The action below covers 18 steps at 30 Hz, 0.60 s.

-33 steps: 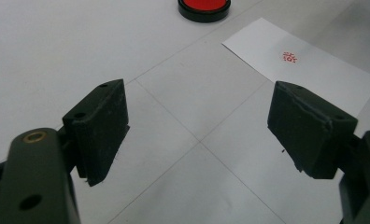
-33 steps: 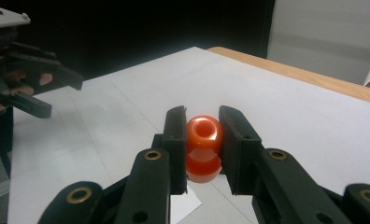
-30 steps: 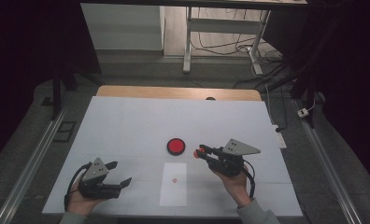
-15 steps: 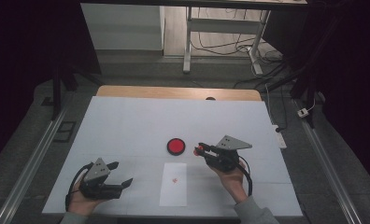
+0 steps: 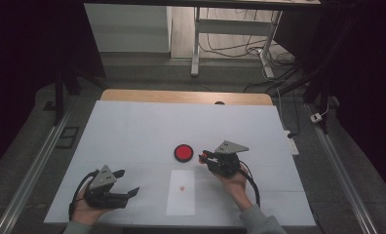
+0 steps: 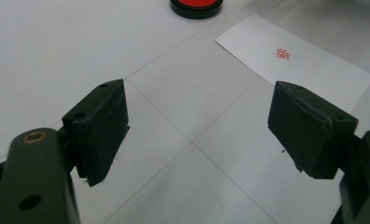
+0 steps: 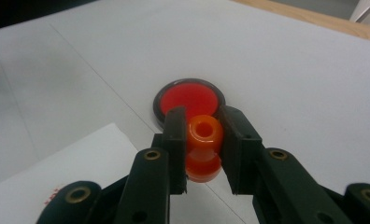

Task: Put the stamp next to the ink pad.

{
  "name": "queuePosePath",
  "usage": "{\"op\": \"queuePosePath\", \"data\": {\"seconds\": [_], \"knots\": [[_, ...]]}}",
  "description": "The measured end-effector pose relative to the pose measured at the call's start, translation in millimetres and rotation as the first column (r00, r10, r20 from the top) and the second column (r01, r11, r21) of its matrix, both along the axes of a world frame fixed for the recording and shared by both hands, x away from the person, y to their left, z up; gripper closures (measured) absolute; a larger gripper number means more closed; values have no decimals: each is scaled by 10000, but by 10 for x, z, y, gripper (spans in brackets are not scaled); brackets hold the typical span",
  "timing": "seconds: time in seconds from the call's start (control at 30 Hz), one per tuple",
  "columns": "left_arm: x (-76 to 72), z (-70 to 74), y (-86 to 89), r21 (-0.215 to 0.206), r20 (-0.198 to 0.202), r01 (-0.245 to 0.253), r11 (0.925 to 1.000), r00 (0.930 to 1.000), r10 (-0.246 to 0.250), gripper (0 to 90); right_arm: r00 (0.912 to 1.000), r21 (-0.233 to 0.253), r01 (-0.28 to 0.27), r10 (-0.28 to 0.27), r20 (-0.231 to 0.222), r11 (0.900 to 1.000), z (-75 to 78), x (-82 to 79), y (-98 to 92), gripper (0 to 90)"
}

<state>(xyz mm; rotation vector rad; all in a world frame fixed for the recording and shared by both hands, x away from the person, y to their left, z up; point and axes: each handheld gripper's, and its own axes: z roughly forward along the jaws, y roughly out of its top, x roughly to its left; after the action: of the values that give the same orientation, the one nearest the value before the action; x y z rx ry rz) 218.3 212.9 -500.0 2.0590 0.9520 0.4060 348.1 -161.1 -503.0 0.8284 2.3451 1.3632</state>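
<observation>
Right gripper (image 7: 202, 140) jaws clamped on an orange stamp (image 7: 203, 148), its lower end hidden between them, just short of the red ink pad (image 7: 190, 97), stamped paper slip (image 5: 181, 192) on counter (image 5: 132, 131), left gripper (image 6: 197, 126) jaws wide apart, empty, mark (image 6: 283, 53) too blurred to read.

Metal table legs (image 5: 197, 44), floor cables (image 5: 230, 46)
</observation>
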Motion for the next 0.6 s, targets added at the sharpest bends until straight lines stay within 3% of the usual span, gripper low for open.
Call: {"op": "queuePosePath", "data": {"seconds": [0.6], "knots": [[9,-12,7,-21,-59,-30,10000,10000,30,205,9992,-1059,220,-255,-320,9941,-236,93,132,717]]}}
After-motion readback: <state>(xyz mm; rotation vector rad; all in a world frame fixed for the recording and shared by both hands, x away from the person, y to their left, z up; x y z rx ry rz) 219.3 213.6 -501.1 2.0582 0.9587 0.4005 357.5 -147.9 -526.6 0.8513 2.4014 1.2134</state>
